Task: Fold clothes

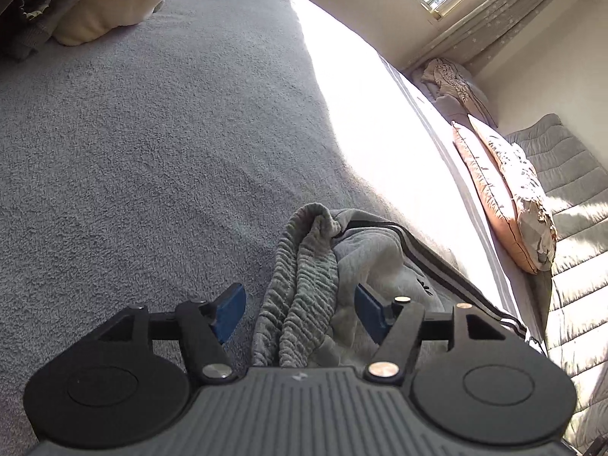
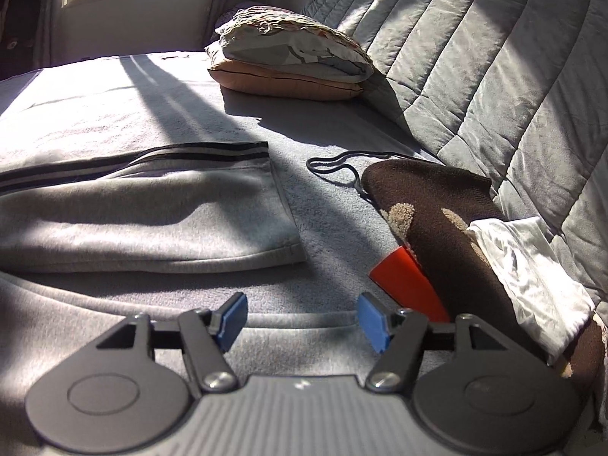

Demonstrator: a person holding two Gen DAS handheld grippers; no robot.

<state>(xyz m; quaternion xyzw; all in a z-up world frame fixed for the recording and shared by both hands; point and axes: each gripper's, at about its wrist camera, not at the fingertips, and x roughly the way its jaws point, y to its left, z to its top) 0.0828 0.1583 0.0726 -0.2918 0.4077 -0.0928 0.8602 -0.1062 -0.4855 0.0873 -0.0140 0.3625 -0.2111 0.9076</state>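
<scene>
No readable text

A small dark emblem sits on the grey sweatpants (image 1: pixel 383 266), and a pale mark on each gripper body, all too small to make out.

Fleecy grey pants (image 2: pixel 144 220), nubby matt blanket (image 1: pixel 152 133).

The grey ribbed waistband (image 1: pixel 300 296) runs behind the left tongs' body at 6 o'clock, its lower end hidden. A dark rumpled clothes pile (image 1: pixel 34 3) is cut off at 10 o'clock. The flat orange-red plastic piece (image 2: pixel 408 285) lies partly under the brown knitted garment (image 2: pixel 448 235), its shape unclear
</scene>
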